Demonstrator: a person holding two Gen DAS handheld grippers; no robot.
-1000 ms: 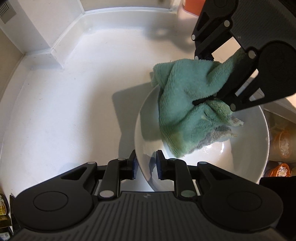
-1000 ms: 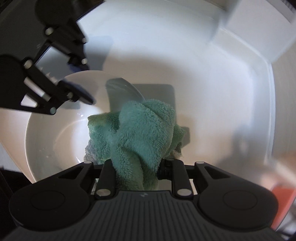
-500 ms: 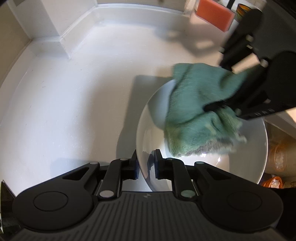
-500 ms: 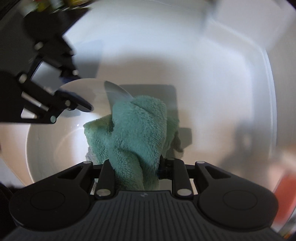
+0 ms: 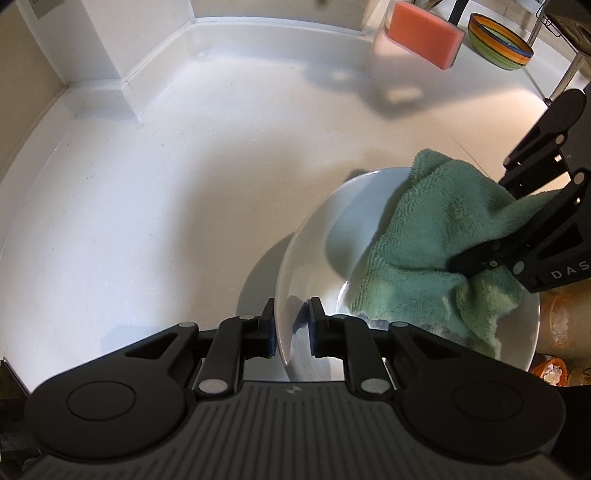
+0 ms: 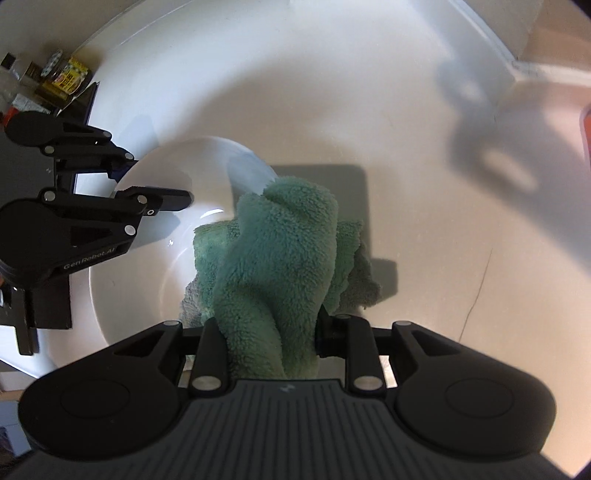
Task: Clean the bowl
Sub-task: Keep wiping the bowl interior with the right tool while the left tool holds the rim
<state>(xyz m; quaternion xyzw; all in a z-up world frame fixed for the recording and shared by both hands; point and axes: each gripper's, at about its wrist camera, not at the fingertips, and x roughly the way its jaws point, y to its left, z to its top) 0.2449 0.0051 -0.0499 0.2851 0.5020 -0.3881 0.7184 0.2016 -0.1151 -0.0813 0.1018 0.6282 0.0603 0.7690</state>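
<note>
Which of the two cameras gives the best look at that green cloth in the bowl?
The left wrist view: the green cloth lies spread over the white bowl, pinched by the right gripper. The right wrist view shows only the bunched part between its own jaws, hiding where cloth meets bowl.

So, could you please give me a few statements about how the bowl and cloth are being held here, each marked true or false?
1. The left gripper clamps the rim of the white bowl. True.
2. The right gripper is open and holds nothing. False: it is shut on the green cloth.
3. The green cloth lies partly inside the white bowl. True.
4. The orange sponge sits inside the white bowl. False: it is away at the back of the white counter.
5. The striped bowl is the one being wiped. False: it stands far off, untouched.
</note>
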